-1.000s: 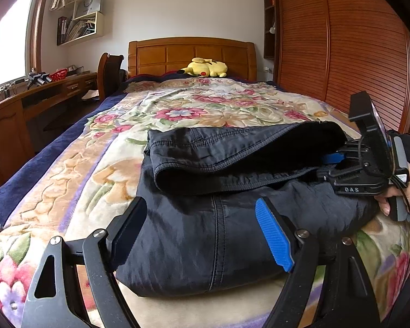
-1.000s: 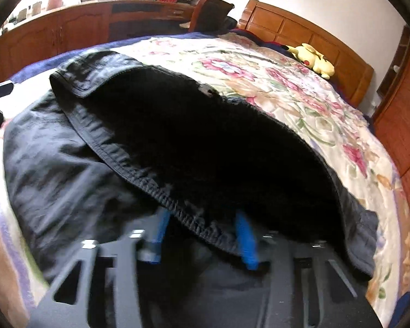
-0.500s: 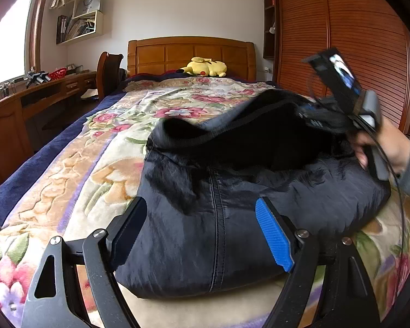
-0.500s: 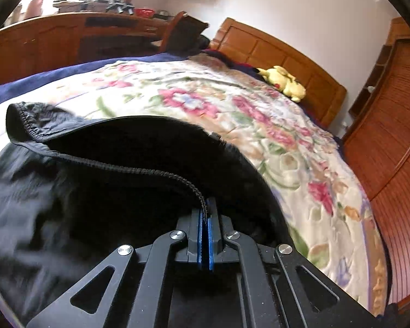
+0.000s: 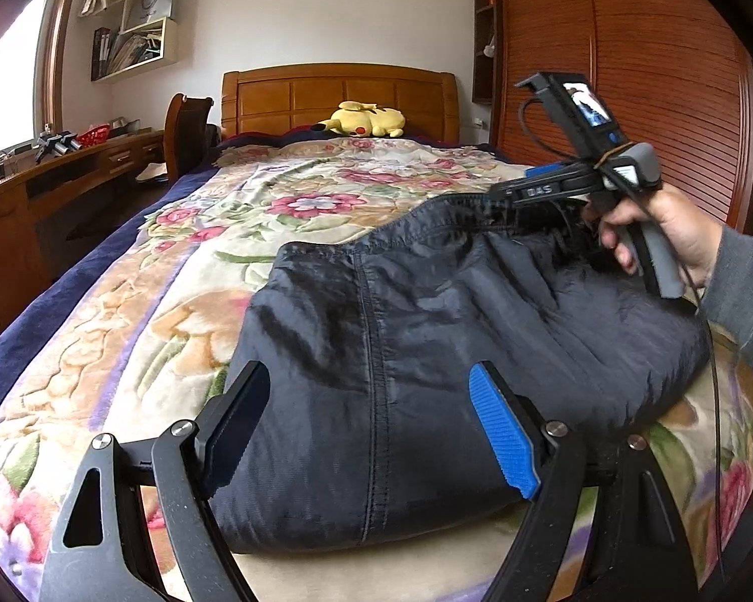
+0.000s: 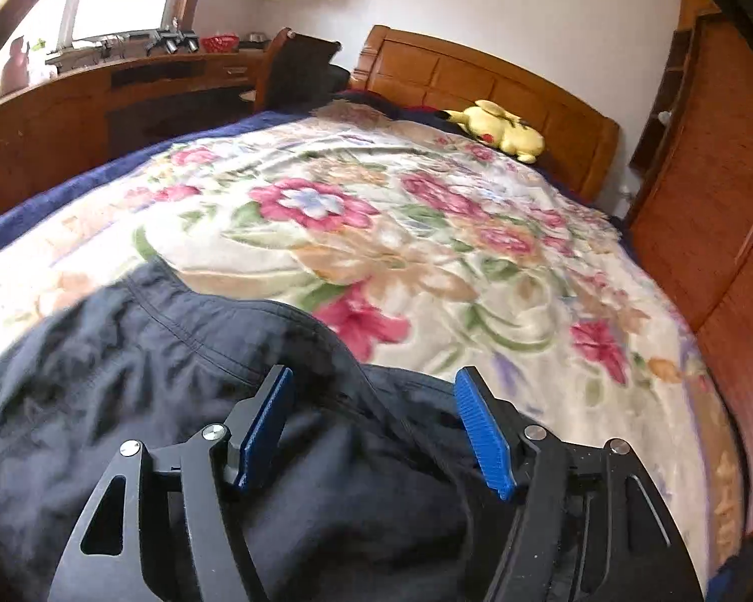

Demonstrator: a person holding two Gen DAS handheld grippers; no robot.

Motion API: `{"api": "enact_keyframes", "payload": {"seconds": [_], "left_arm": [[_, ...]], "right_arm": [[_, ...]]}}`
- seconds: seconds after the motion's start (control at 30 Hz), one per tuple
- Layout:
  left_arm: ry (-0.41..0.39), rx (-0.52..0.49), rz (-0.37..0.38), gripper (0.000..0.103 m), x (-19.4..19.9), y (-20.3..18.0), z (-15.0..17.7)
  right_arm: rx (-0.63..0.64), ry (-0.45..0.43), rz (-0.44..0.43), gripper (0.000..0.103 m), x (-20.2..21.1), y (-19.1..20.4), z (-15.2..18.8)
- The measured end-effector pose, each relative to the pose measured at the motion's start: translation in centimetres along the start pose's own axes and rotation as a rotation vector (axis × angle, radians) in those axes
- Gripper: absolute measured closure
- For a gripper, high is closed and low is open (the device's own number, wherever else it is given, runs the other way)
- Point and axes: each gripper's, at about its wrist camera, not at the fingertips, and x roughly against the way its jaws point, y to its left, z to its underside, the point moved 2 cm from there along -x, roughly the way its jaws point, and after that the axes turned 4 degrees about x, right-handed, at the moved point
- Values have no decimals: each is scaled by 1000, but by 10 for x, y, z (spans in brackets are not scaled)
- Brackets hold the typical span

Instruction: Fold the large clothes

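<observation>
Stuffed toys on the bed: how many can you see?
1. A yellow stuffed toy lies at the head of the bed, against the wooden headboard. Others could be hidden; none shows.

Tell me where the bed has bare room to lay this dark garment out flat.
Free: the floral blanket between the dark garment and the yellow plush by the headboard, and the strip toward the desk. Crowded: the near end, under garment and both grippers.

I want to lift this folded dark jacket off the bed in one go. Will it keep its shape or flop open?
The jacket will probably flop: its creased cloth sags over the blanket. Its slightly shiny shell may be slippery, so the layers could slide apart.
</observation>
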Motion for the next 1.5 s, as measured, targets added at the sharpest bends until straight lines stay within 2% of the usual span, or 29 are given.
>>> {"api": "enact_keyframes", "payload": {"seconds": [0.2, 0.3, 0.37, 0.53, 0.63, 0.73, 0.8, 0.97, 1.07, 1.13, 1.3, 1.47, 1.5], "left_arm": [[-2, -12, 5, 20, 3, -5, 0], [0, -16, 6, 20, 2, -6, -1], [1, -17, 8, 20, 1, -7, -2], [3, -21, 14, 20, -1, -9, -4], [4, -23, 19, 20, -3, -12, -5], [4, -33, 21, 20, -3, -16, -4], [6, -40, 18, 20, -2, -17, -3], [9, -33, 13, 20, -2, -13, -1], [13, -31, 9, 20, -3, -12, -1], [16, -33, 8, 20, -4, -13, 0], [23, -40, 8, 20, -6, -15, 0], [25, -50, 15, 20, -6, -17, 0], [25, -53, 17, 20, -6, -18, 1]], "right_arm": [[-1, 6, 57, 34, 14, -45, 25], [-39, 61, 89, 34, 13, -70, 47], [-66, 67, 82, 34, 16, -82, 60], [-57, 52, 75, 34, 36, -83, 76], [-44, 24, 39, 34, 55, -78, 81], [-13, -7, 18, 28, 73, -80, 89], [2, 4, 24, 27, 77, -83, 98], [5, 133, 23, 27, 46, -100, 117], [-1, 168, 19, 27, 25, -107, 120], [-16, 176, 23, 27, 15, -111, 117], [-17, 132, 3, 27, -2, -108, 98], [-20, 90, -73, 68, -14, -112, 94], [-24, 86, -78, 84, -15, -113, 93]]}}
